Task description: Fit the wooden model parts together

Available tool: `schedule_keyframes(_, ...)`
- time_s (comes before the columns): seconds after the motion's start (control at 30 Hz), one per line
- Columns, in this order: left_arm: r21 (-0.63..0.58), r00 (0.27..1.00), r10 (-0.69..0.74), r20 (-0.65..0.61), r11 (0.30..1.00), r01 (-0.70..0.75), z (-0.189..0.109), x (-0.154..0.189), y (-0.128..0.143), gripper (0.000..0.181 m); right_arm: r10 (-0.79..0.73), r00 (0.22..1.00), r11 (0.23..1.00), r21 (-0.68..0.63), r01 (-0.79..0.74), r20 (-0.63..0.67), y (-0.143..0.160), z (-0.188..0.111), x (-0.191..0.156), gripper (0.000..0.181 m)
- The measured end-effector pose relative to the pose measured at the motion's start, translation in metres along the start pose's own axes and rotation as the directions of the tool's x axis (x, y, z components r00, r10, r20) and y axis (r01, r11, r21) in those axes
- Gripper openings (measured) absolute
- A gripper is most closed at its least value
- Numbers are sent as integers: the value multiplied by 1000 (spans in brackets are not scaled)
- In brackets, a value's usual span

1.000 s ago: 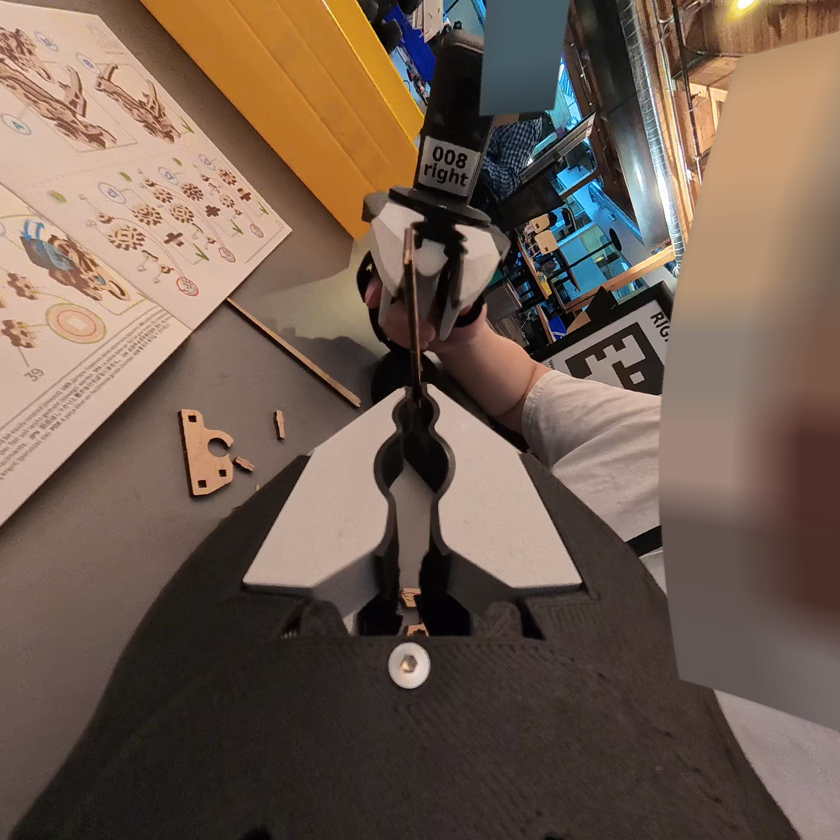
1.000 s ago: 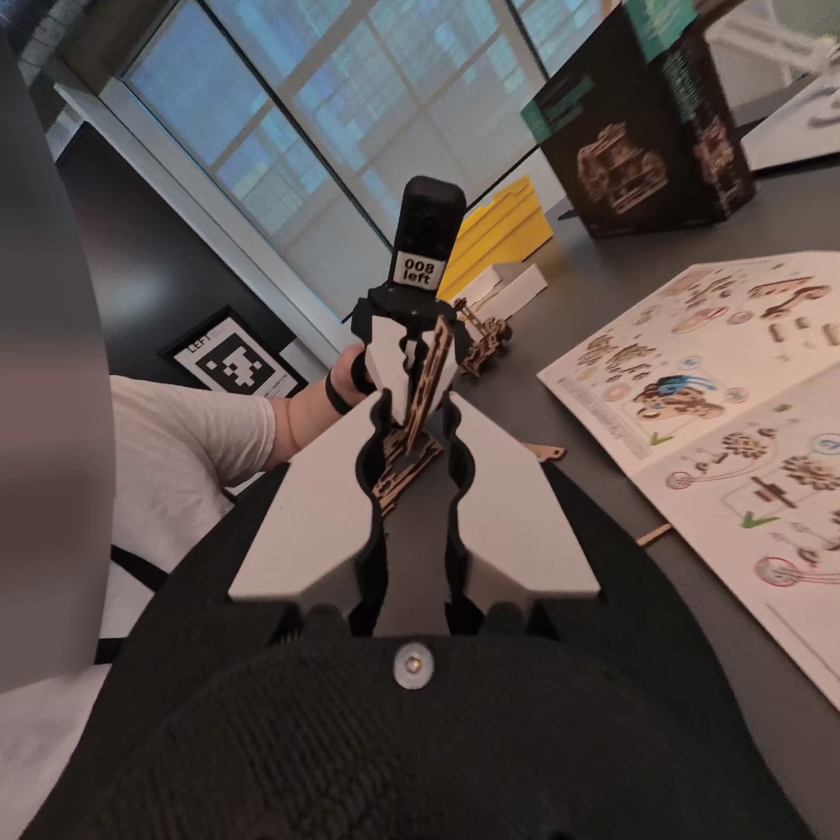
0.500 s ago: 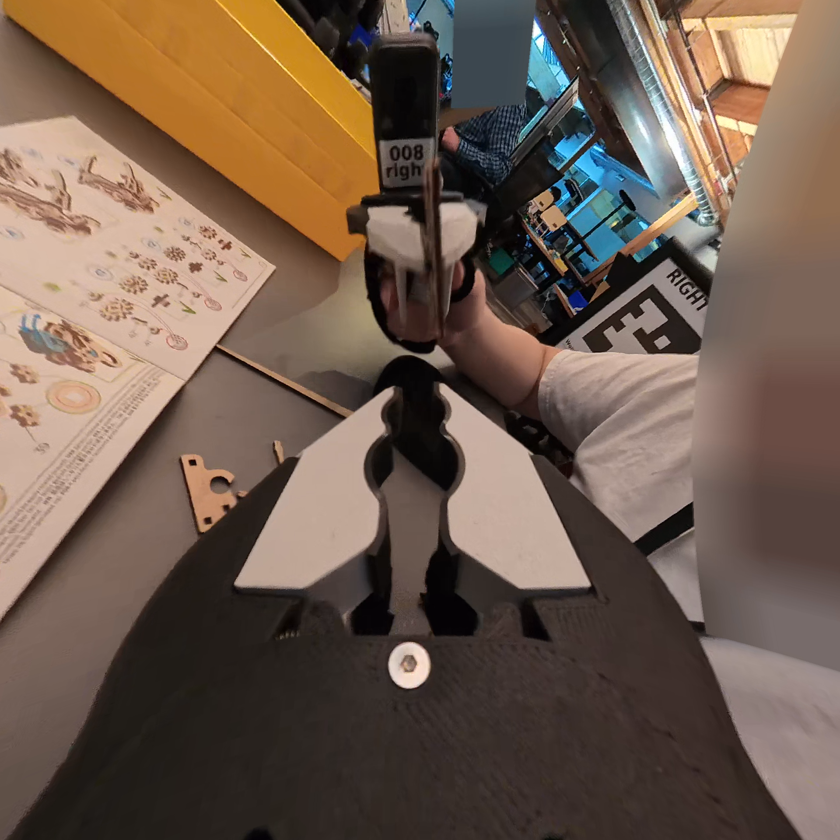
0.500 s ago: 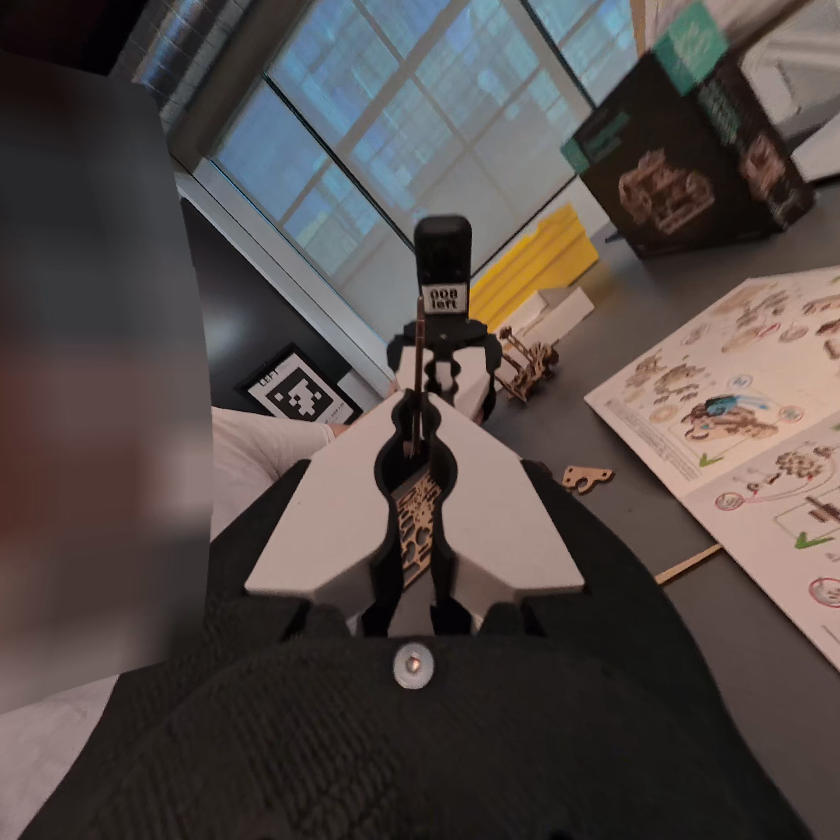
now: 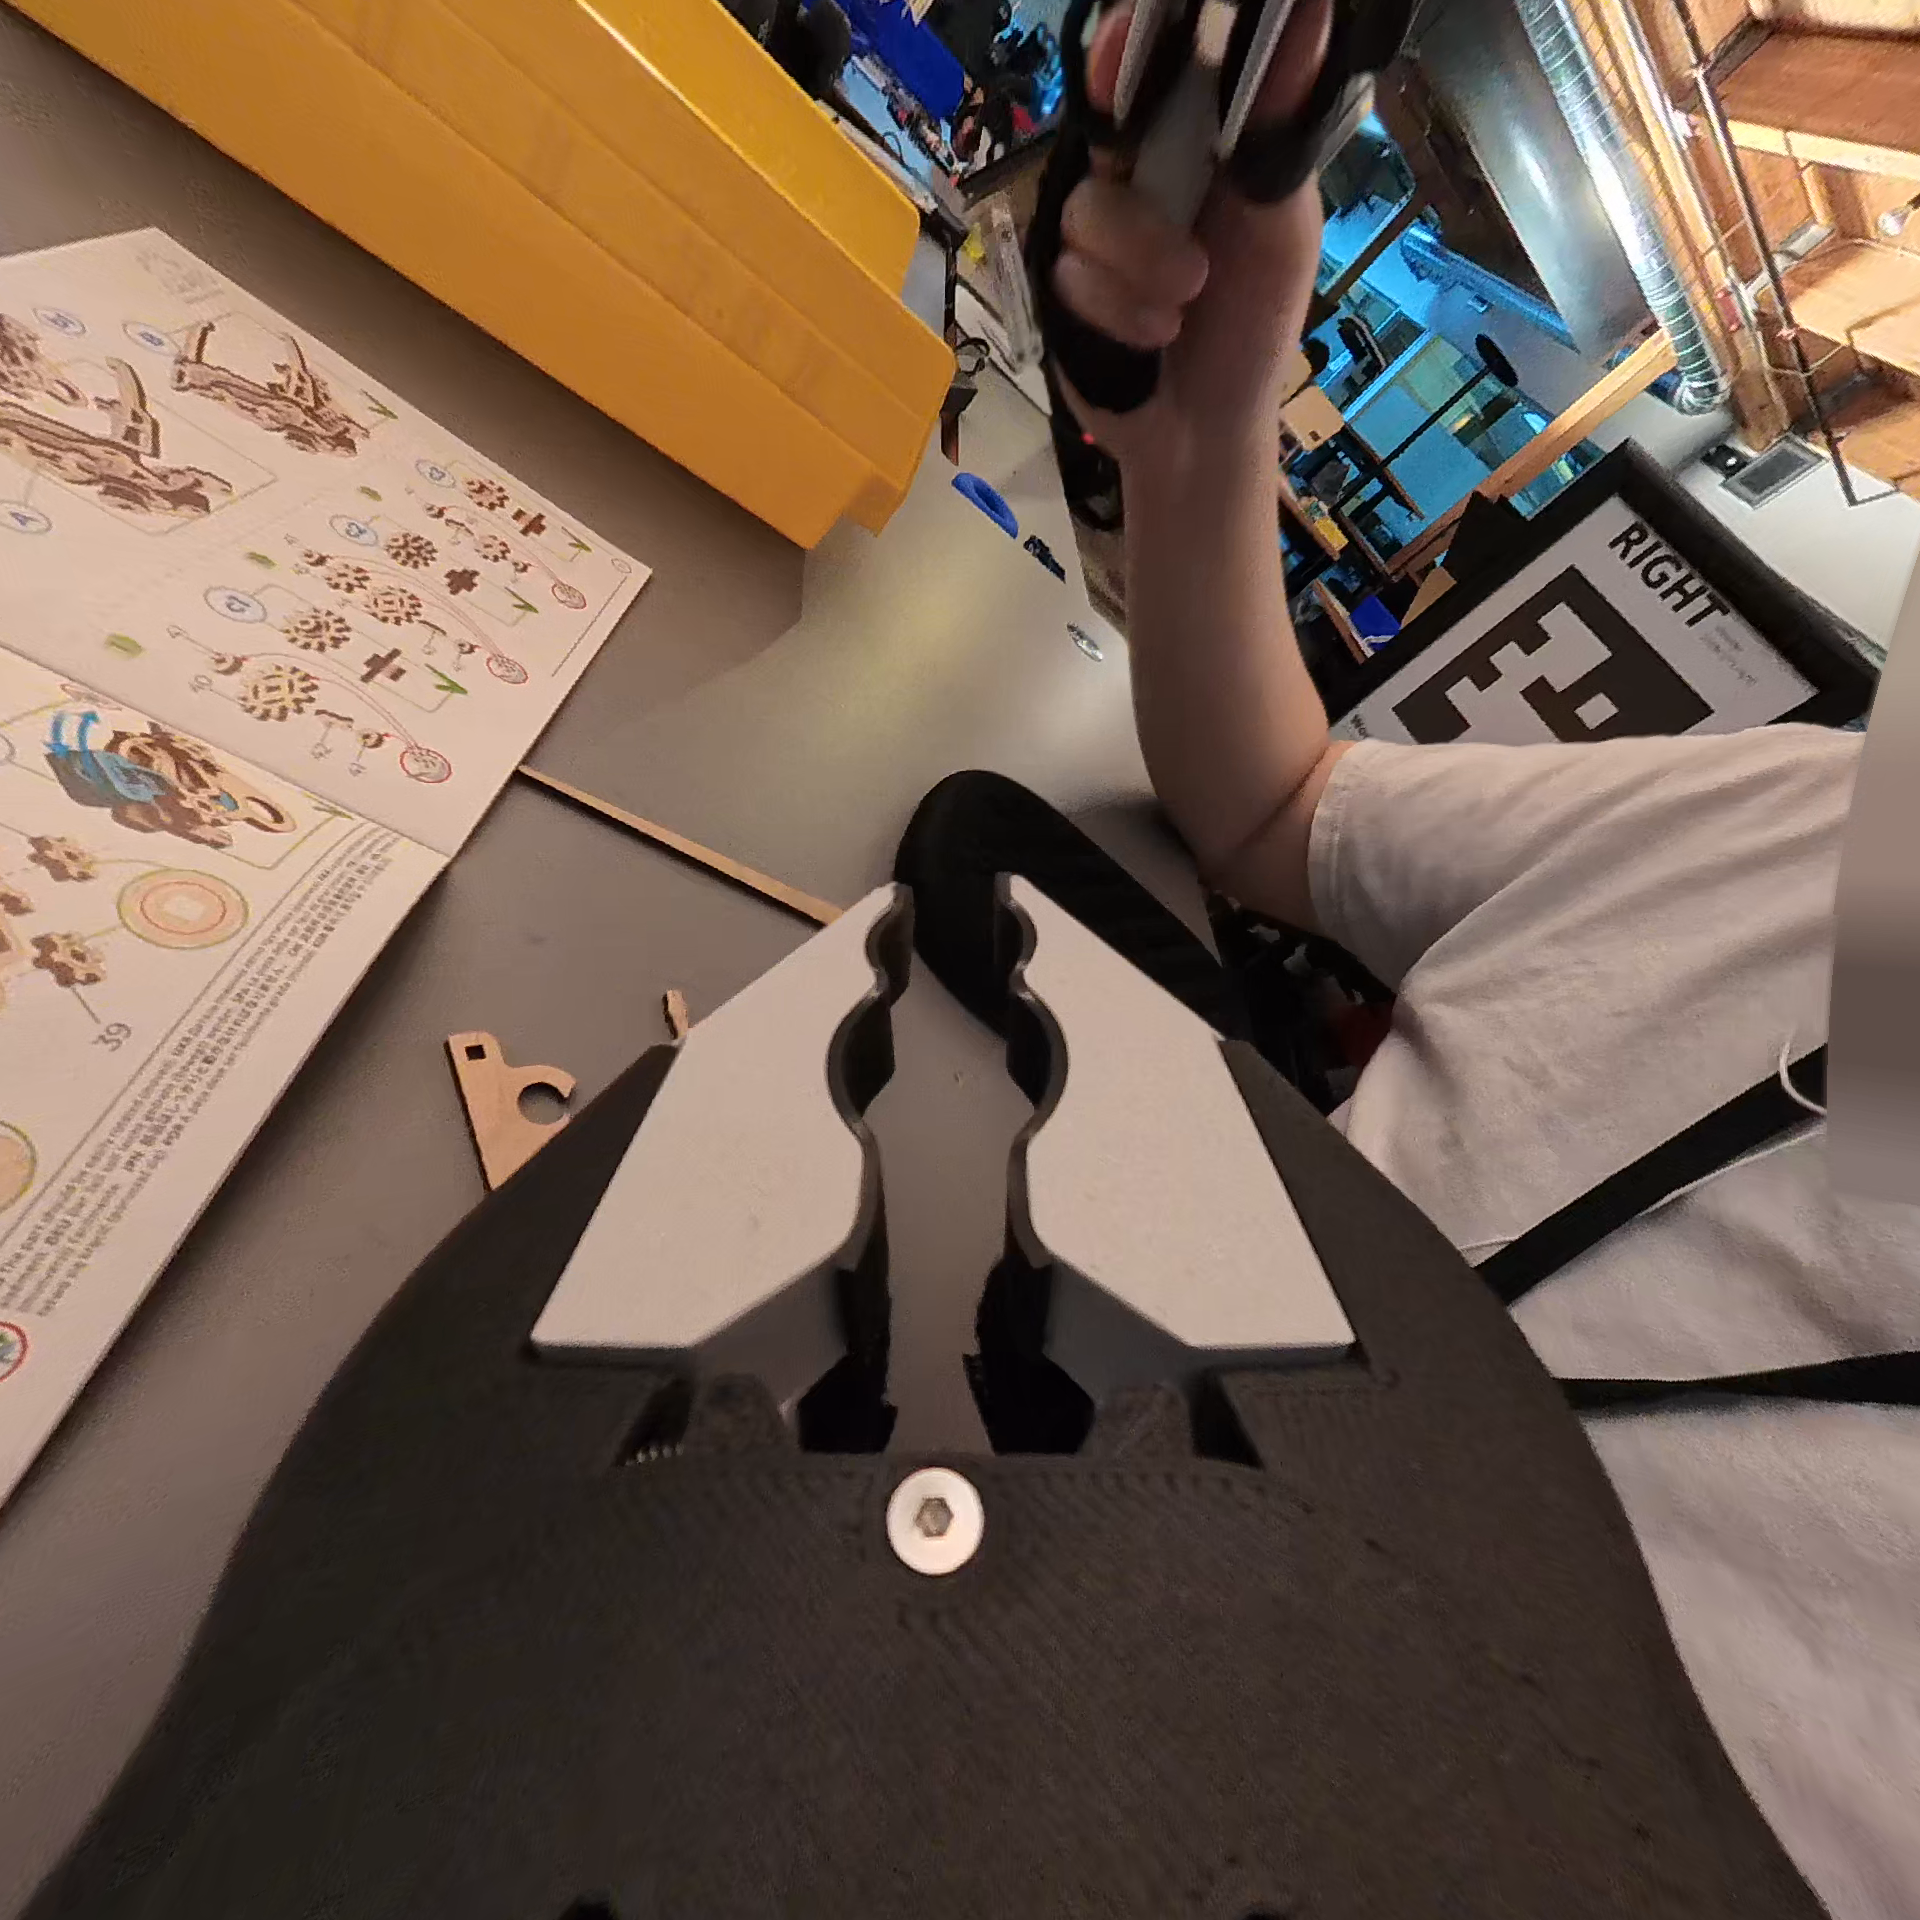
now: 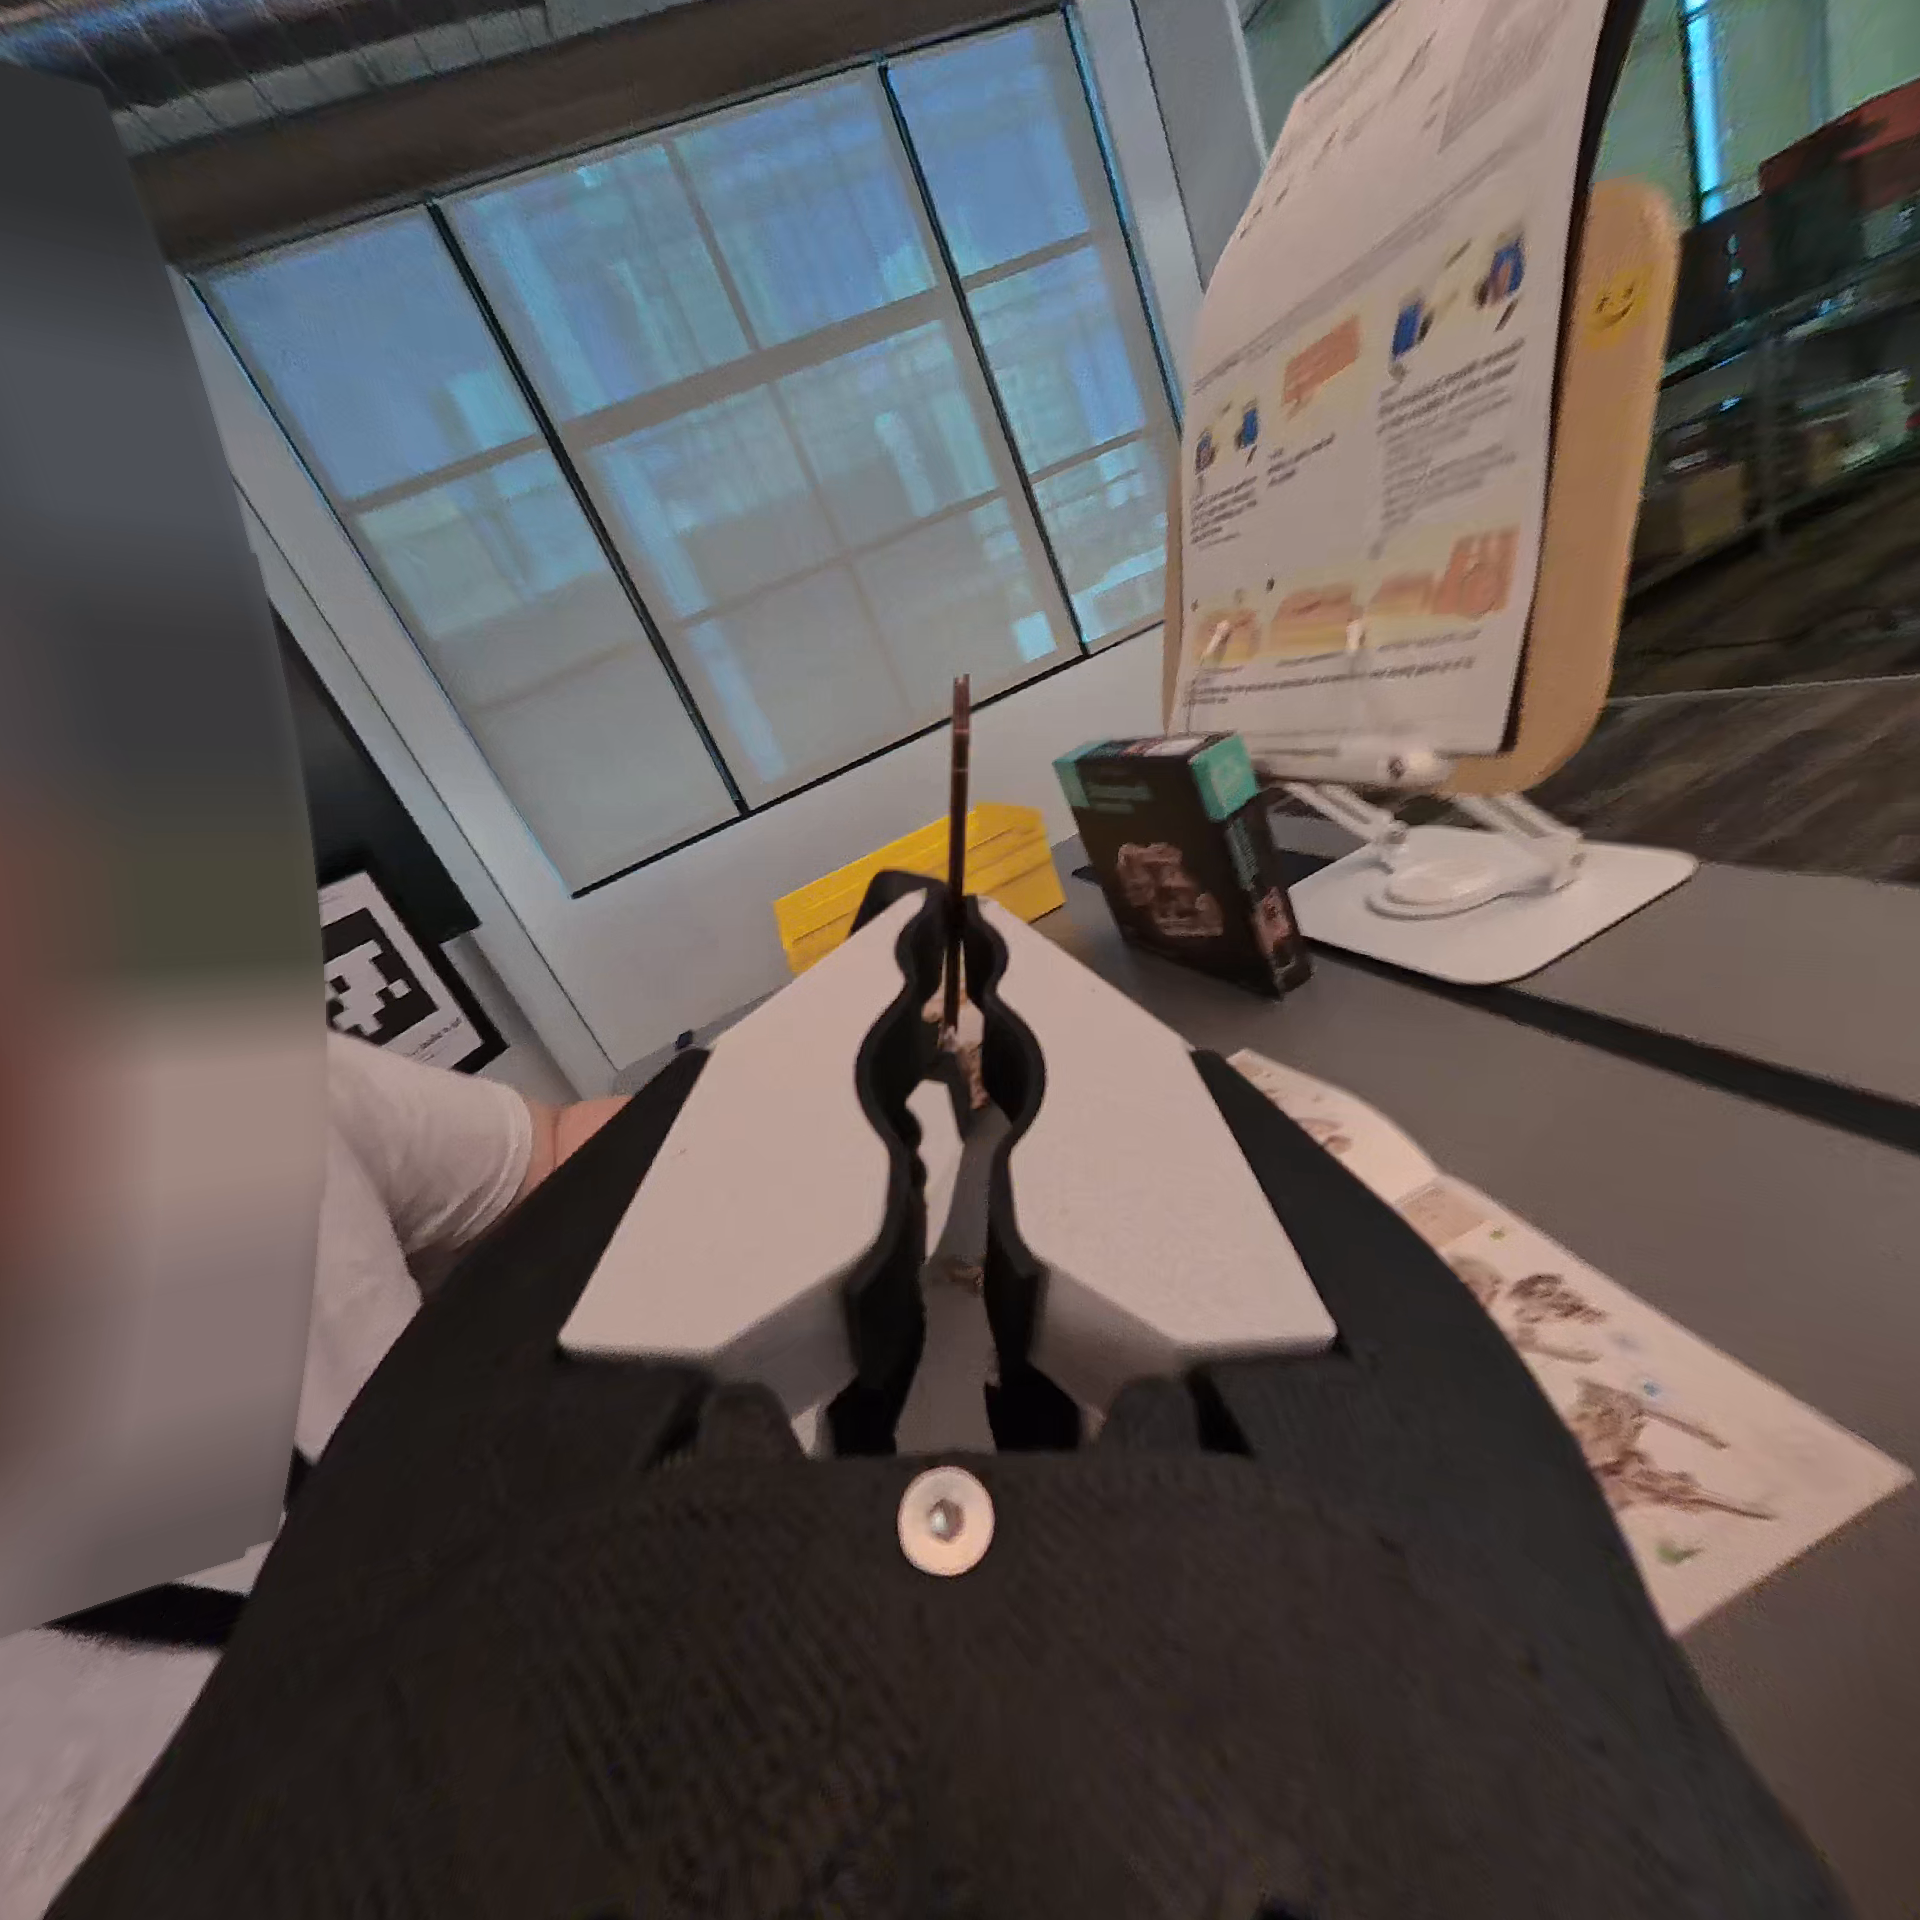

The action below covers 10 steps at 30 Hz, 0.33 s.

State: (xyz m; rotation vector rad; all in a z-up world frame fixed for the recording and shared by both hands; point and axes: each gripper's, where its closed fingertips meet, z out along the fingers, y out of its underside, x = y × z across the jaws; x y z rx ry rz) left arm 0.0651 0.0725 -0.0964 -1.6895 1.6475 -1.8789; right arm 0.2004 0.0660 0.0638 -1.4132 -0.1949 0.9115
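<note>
My right gripper (image 6: 951, 925) is shut on a thin flat wooden model part (image 6: 958, 821), seen edge-on and sticking up past the fingertips. It is held high above the grey table (image 6: 1558, 1039). In the left wrist view the right gripper (image 5: 1195, 94) shows blurred at the top edge, raised in a person's hand. My left gripper (image 5: 956, 904) is open and empty, low over the table (image 5: 831, 707). A loose wooden bracket piece (image 5: 509, 1101) lies on the table just left of its fingers. A tiny wooden piece (image 5: 675, 1013) lies beside it.
An instruction sheet (image 5: 260, 623) covers the table's left, with a thin wooden strip (image 5: 675, 842) along its edge. Yellow bins (image 5: 520, 208) stand behind. A black kit box (image 6: 1184, 873) and a white stand holding a page (image 6: 1382, 416) are farther off. A person's arm (image 5: 1216, 675) crosses the middle. The gap from one gripper's tips to the other's is roughly 20 centimetres. Measured from the fingertips, the loose wooden bracket piece (image 5: 509, 1101) is 9 centimetres or so from the left gripper and 30 centimetres from the right.
The wooden part passed from my left gripper to my right. The left opened and is now empty. The right closed on the part and lifted it up and away.
</note>
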Motion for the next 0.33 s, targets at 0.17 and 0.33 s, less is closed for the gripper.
schedule_keyframes(0.17,23,1000,16,1,1000,-16,-3,5,-4,13,-104,995,994,-28,104,1,-59,4,-11,0)
schedule_keyframes(0.33,29,1000,18,-3,999,-18,-2,7,-5,13,-206,975,978,1,206,85,-83,6,-43,0)
